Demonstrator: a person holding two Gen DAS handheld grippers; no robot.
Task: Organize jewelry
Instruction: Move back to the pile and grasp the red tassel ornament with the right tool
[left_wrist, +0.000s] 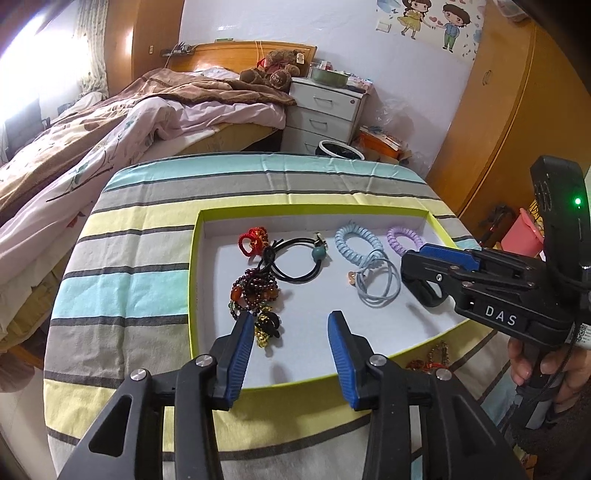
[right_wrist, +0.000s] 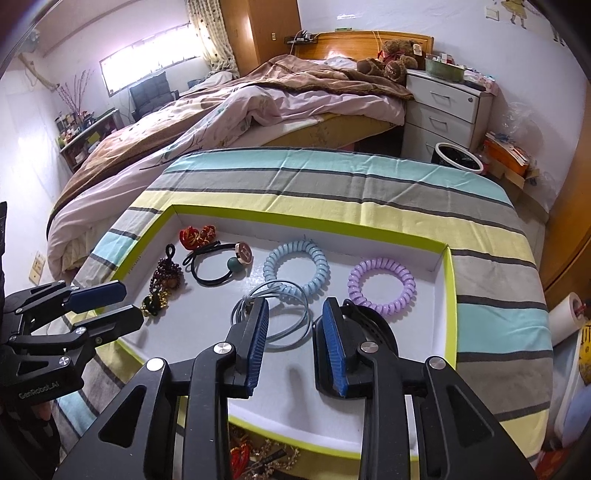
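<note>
Left claw (left_wrist: 291, 325) hangs wide over the near edge of the white tray (left_wrist: 310, 354), nothing between its pads, the dark beaded bracelet (left_wrist: 255, 295) just off its left fingertip at ten o'clock. Right claw (right_wrist: 293, 312) gapes too, empty, with a black strap (right_wrist: 369, 321) tucked behind its right finger. At twelve o'clock lies the grey hair tie (right_wrist: 284, 317), then the blue coil (right_wrist: 295, 266) and purple coil (right_wrist: 382, 286). Far left, a red knot (right_wrist: 195, 234). The striped worktop (right_wrist: 332, 184) carries the tray.
</note>
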